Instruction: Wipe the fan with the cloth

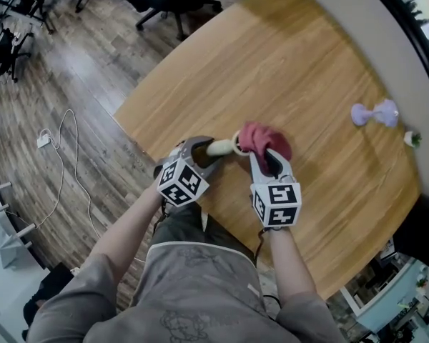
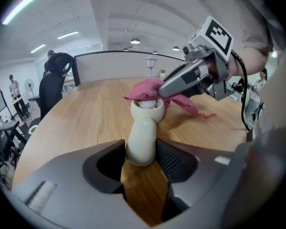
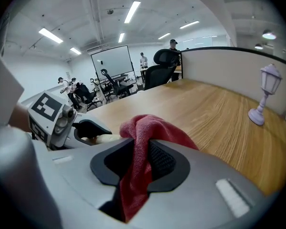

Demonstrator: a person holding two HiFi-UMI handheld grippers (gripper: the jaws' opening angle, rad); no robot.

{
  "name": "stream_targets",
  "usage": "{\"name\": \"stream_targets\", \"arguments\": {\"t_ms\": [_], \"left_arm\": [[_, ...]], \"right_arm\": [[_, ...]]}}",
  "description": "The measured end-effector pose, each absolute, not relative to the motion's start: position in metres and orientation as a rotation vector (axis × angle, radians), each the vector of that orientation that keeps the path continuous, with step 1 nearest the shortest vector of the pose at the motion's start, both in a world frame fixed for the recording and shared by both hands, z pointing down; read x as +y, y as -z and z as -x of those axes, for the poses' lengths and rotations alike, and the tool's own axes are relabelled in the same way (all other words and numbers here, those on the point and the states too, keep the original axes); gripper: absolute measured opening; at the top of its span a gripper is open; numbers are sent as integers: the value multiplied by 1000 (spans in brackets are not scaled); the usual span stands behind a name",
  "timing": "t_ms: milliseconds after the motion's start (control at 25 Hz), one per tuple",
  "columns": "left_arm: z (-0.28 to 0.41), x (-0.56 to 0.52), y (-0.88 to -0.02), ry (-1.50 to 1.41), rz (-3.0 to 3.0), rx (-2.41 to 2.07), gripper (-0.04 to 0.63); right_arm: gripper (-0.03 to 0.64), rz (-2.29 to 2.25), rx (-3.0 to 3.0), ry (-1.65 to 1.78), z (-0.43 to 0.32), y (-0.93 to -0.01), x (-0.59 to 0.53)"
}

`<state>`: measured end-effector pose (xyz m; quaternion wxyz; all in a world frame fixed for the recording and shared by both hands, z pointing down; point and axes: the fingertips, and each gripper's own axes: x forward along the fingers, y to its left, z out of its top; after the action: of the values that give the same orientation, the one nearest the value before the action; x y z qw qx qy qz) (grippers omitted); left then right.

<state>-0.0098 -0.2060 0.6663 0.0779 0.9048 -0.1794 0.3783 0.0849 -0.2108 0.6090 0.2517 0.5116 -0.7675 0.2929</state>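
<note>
A small cream hand fan [image 1: 223, 147] lies on the wooden table [image 1: 307, 63] near its front edge. My left gripper [image 1: 204, 148] is shut on the fan's handle [image 2: 143, 132], both pads against its sides. The fan's round head [image 2: 147, 108] points away from me, and the red cloth [image 2: 148, 87] is draped over it. My right gripper [image 1: 266, 161] is shut on the cloth [image 3: 148, 132], which bunches up between its jaws and hangs down behind them. It sits just right of the left gripper [image 3: 88, 130], with the cloth [image 1: 266, 140] resting on the fan's head.
A small lilac lamp [image 1: 375, 113] lies at the table's far right, with a little green thing [image 1: 412, 138] beside it. The table's edge runs just in front of my hands. Office chairs and a white cable [image 1: 64, 141] are on the wood floor to the left.
</note>
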Motion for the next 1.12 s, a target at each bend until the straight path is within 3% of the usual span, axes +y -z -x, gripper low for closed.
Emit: {"name": "stream_targets", "arguments": {"t_ms": [760, 1120], "left_arm": [[10, -205, -667, -1131, -2736, -518, 198], [10, -205, -668, -1130, -2748, -504, 196]], "right_arm": [[94, -957, -2225, -751, 28, -615, -195], [94, -1043, -2189, -812, -25, -609, -199]]}}
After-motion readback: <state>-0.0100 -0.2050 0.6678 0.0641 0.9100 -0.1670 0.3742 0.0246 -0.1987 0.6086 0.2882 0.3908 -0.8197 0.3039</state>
